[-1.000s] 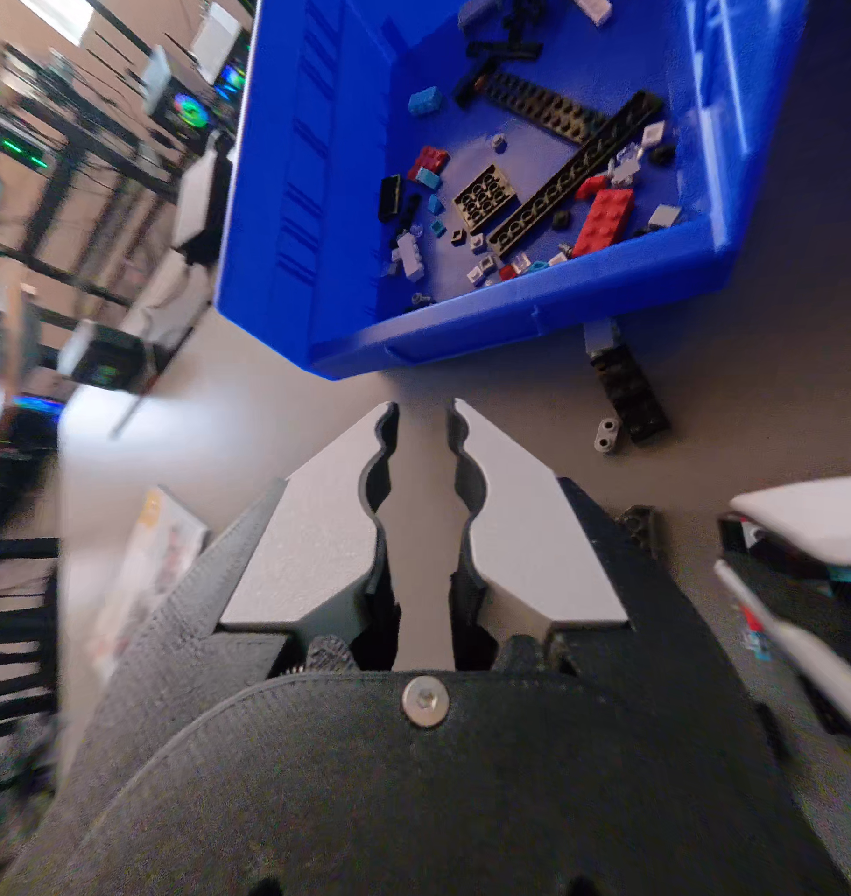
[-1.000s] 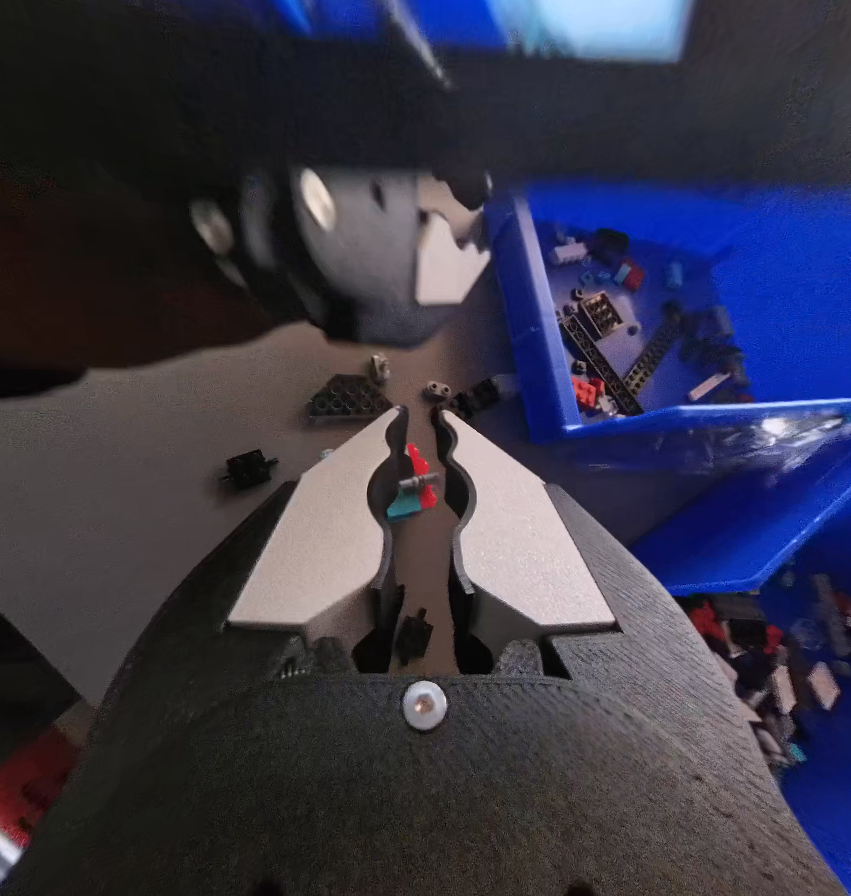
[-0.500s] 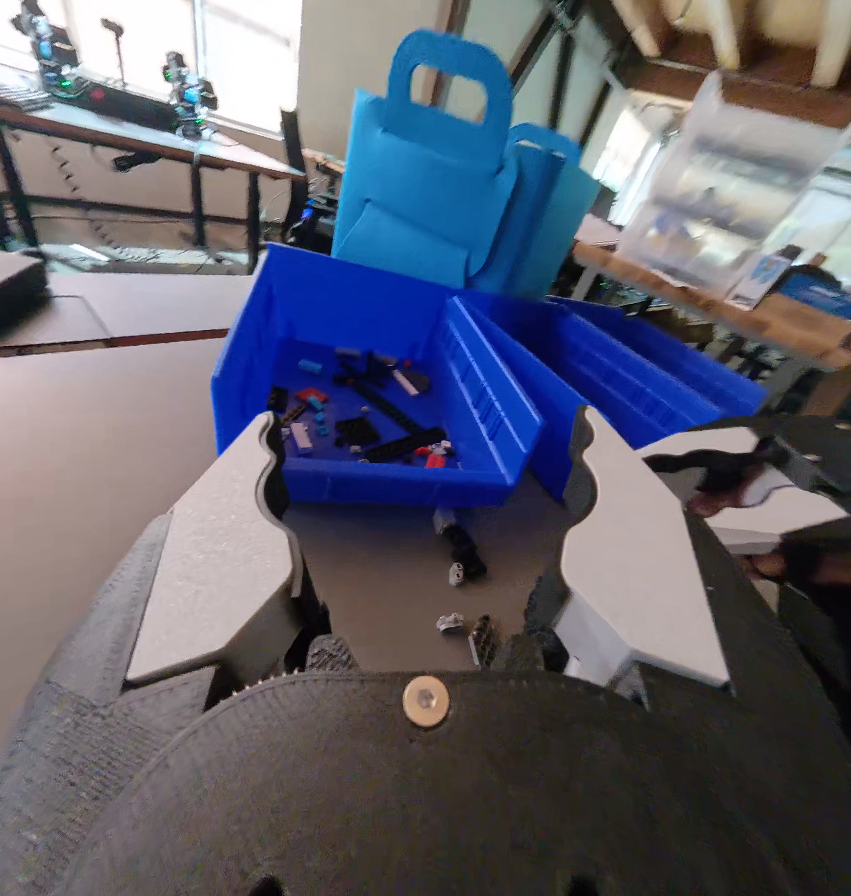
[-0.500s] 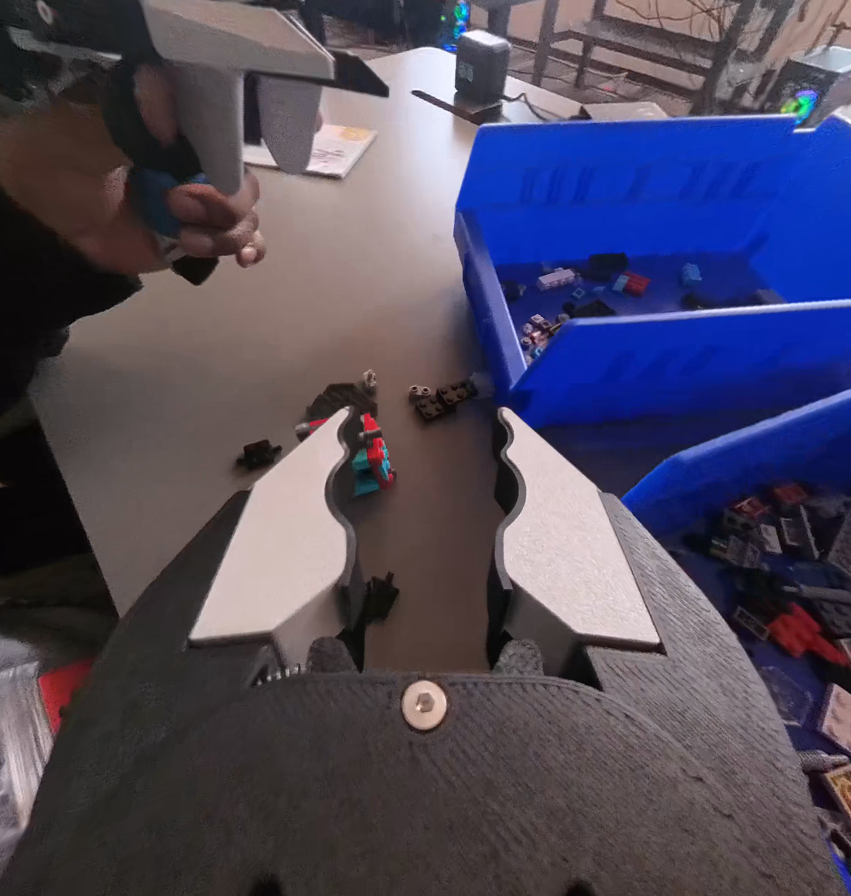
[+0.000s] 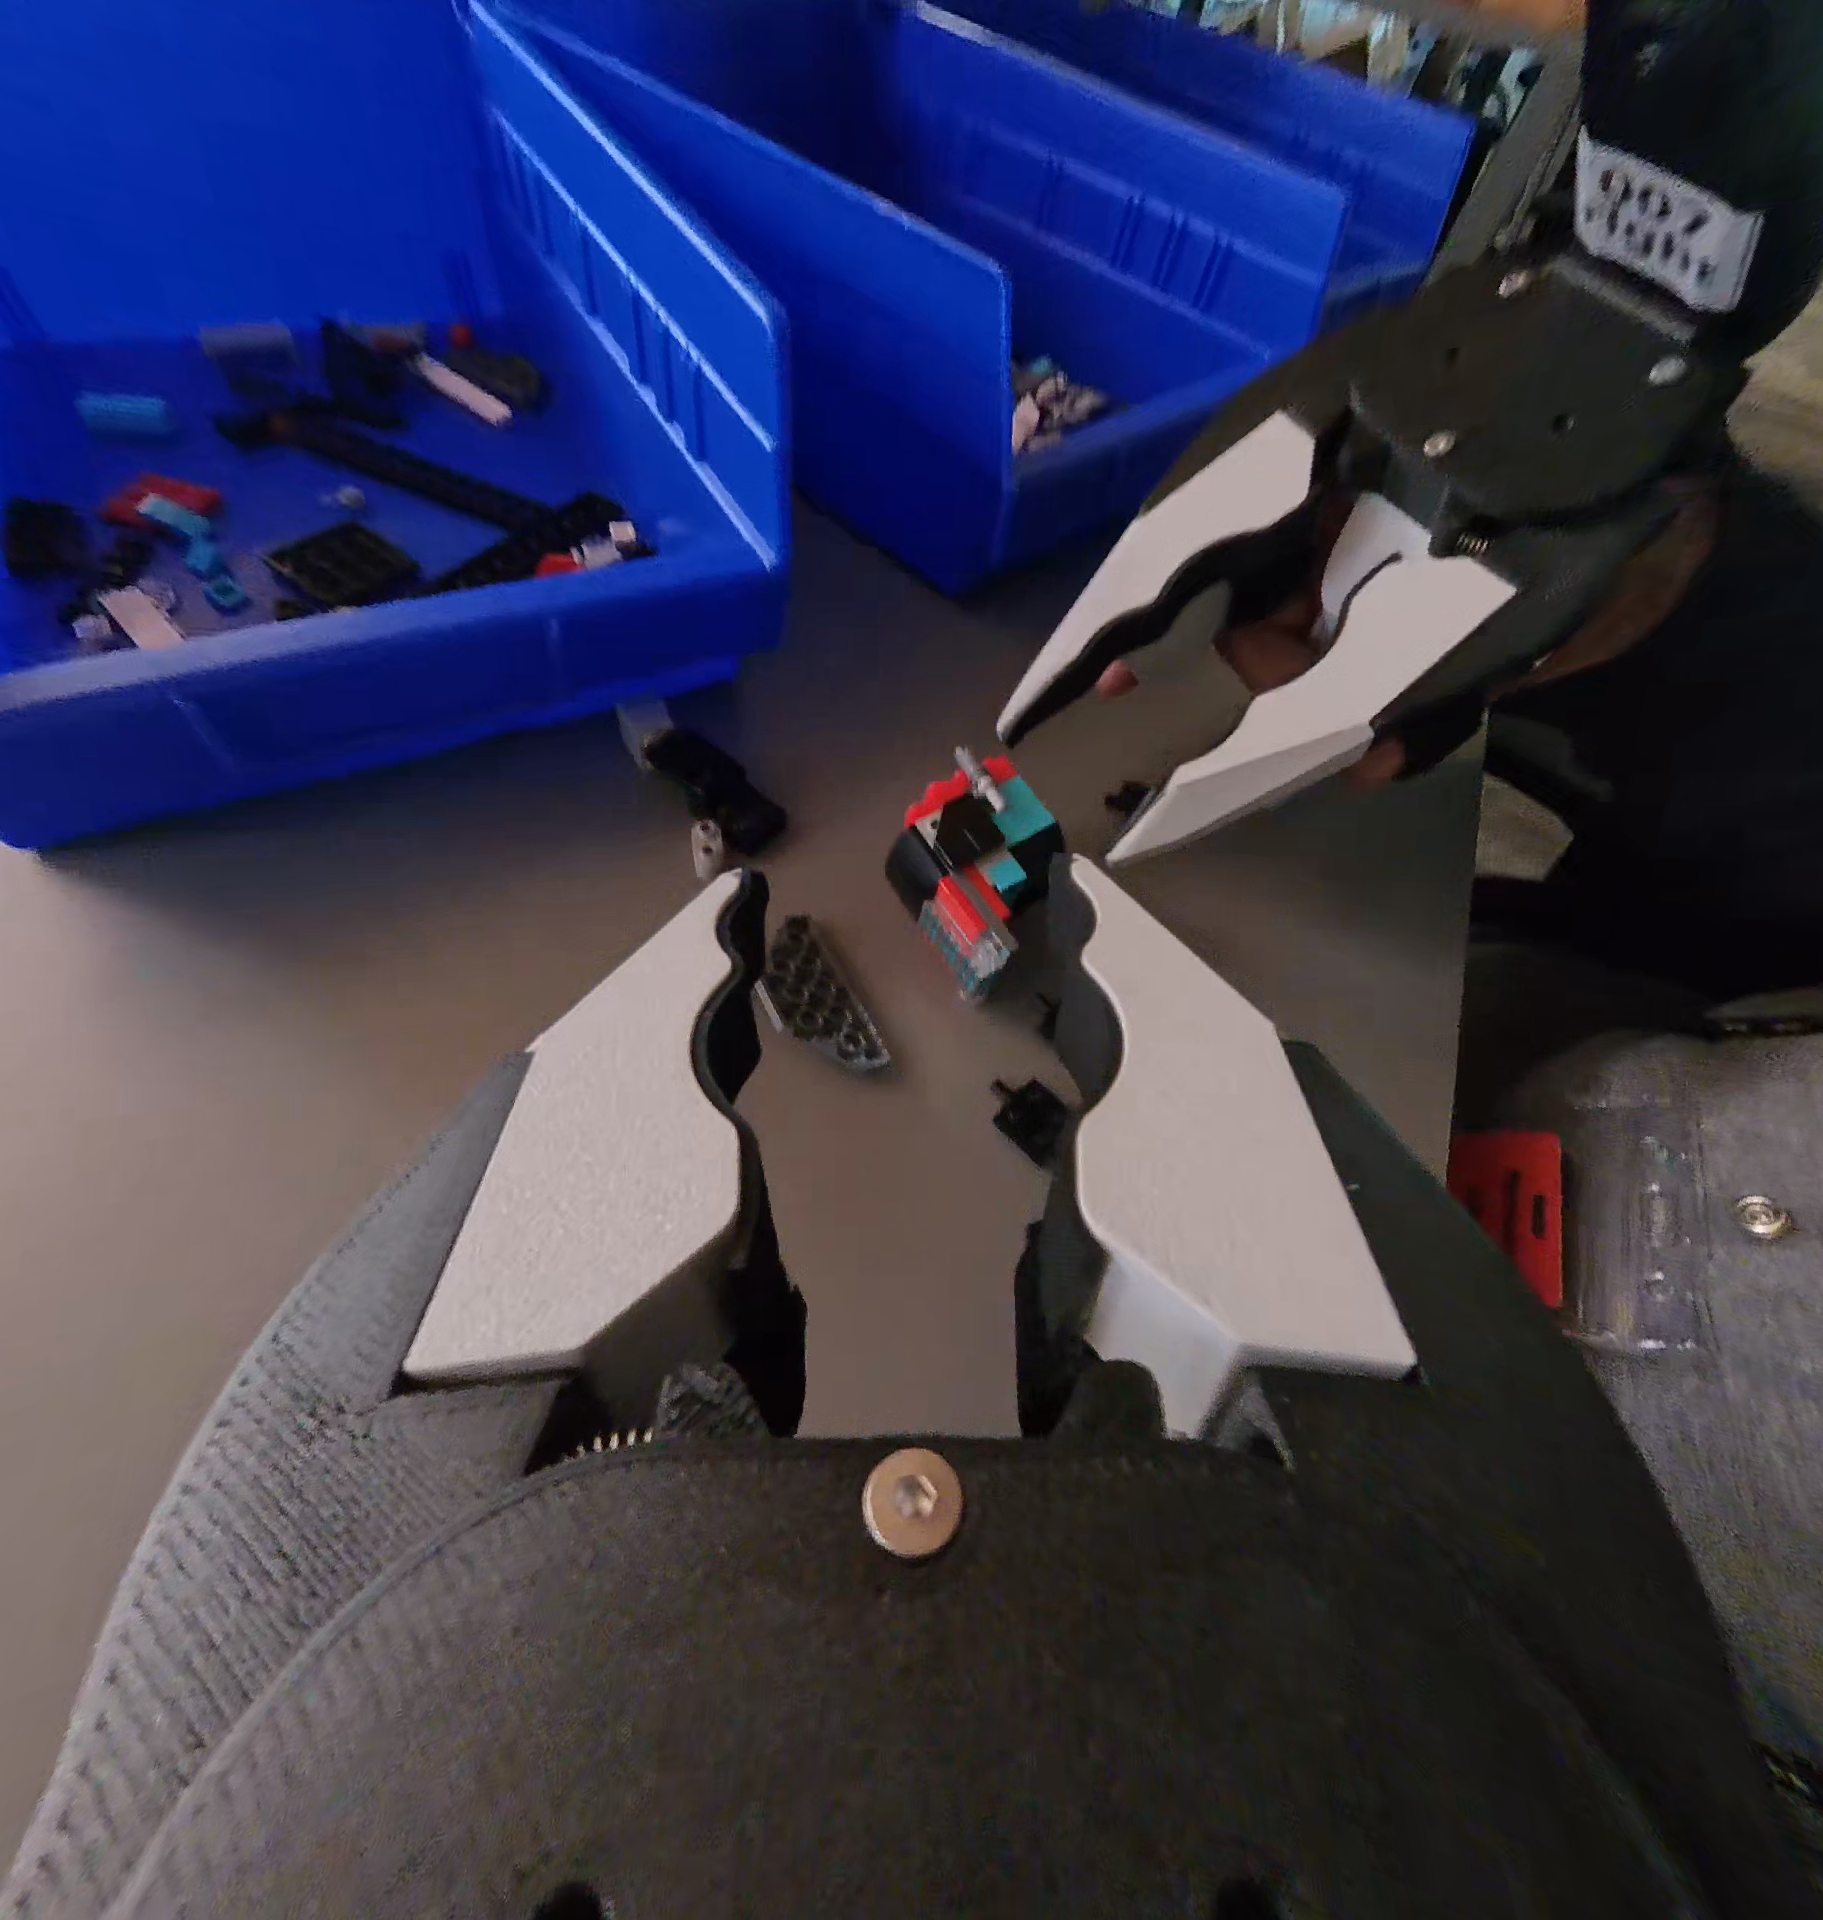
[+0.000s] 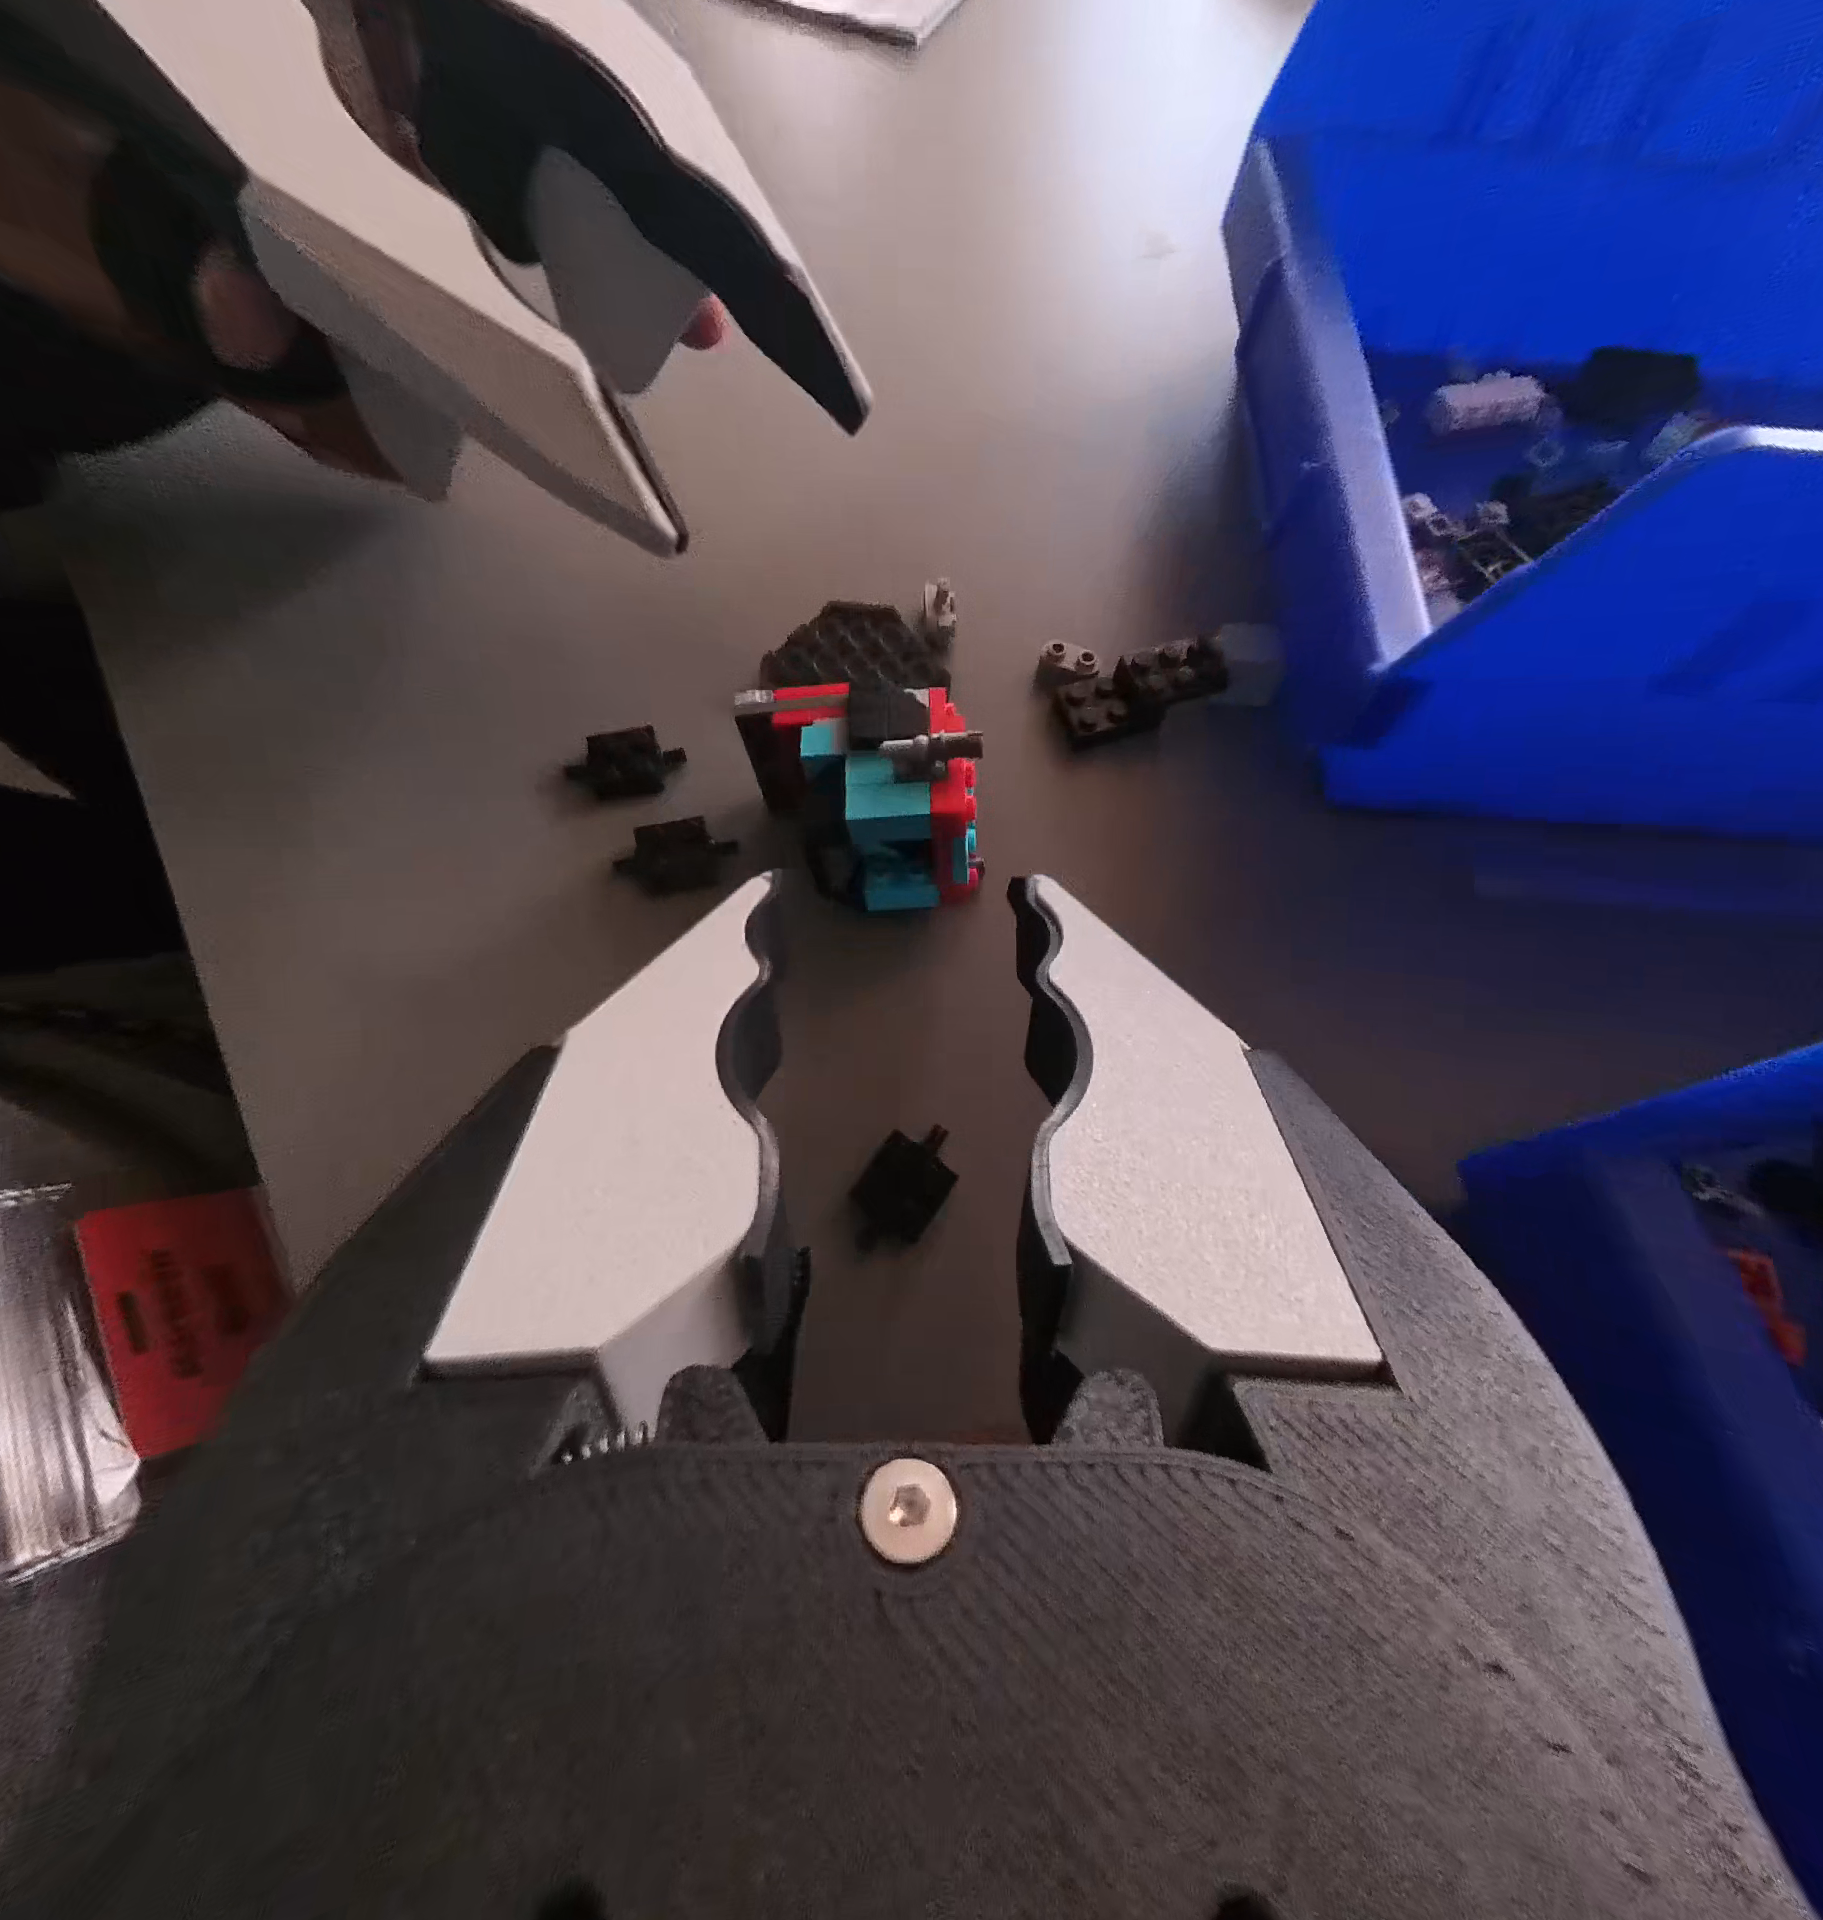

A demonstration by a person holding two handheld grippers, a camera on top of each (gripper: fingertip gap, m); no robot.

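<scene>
Three bins (image 5: 367,665): blue, side by side, beyond both claws, loose bricks inside.
Table (image 5: 211,987): grey, beneath both claws.
Left claw (image 5: 912,878): wide, holding nothing.
Right claw (image 6: 894,883): wide, empty, facing the left claw.
Brick model (image 5: 974,883): red, teal and black, on the table just beyond the right claw's tips and against the left claw's right fingertip; contact unclear.
Wedge plate (image 5: 824,997): black, beside the left claw's left fingertip.
Black piece (image 6: 902,1184): between the right claw's fingers.
Change: a second ago the right claw was narrow around the model; now it stands free.

Bare table (image 6: 1146,436) lies open between my two spread grippers, but the brick model (image 6: 881,795), scattered black pieces (image 6: 626,764) and blue bins (image 6: 1613,644) crowd it.
</scene>
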